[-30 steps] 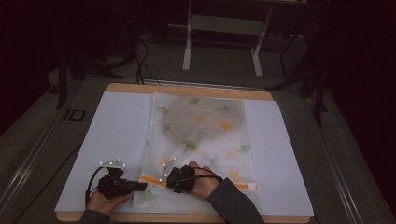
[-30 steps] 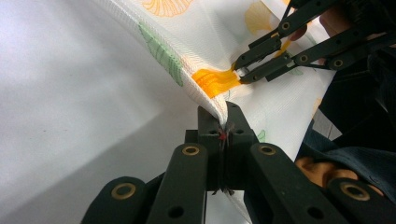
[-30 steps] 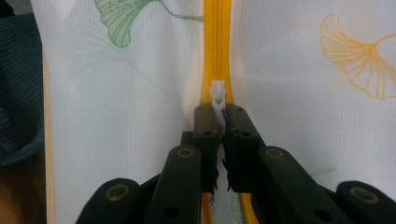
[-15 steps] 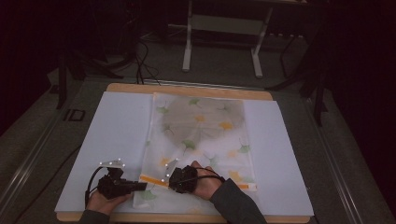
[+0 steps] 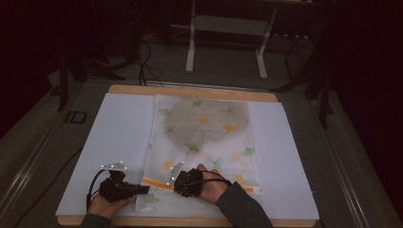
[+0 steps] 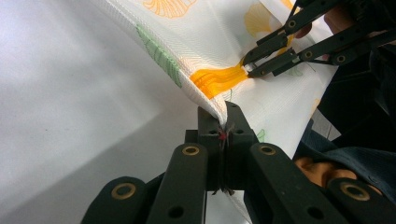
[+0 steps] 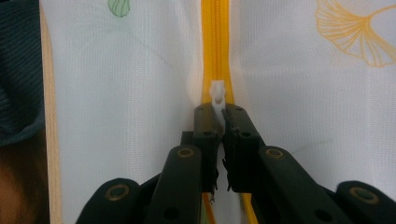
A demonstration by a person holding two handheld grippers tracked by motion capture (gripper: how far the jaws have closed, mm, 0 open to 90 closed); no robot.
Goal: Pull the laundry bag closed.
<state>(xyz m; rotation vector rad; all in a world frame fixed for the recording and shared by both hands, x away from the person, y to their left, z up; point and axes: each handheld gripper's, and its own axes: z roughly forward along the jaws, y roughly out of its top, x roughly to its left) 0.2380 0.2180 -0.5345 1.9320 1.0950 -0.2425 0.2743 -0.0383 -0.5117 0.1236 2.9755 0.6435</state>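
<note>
Lying flat on the tabletop (image 5: 119, 137), a white leaf-print mesh bag (image 5: 204, 137) stretches away from you, its orange zipper (image 5: 159, 183) running across the near end. Your left hand-held gripper (image 5: 142, 189) is clenched on the bag's edge (image 6: 212, 105) at the zipper's end, and your right hand-held gripper (image 5: 177, 183) is clamped on the white pull tab (image 7: 218, 95).

To do this step well, I'd keep the left grip as the anchor and hold the fabric taut, then draw the tab straight along the zipper line rather than up, so the mesh does not bunch ahead of the slider.

From the high view you get the layout, but the tab is too small to make out. Your right gripper view shows the tab nipped between the jaws, centred on the zipper (image 7: 215, 42). Your left gripper view shows the pinched fabric fold and the right hand-held gripper (image 6: 250, 63) just beyond, gripping at the orange tape (image 6: 217, 79).
</note>
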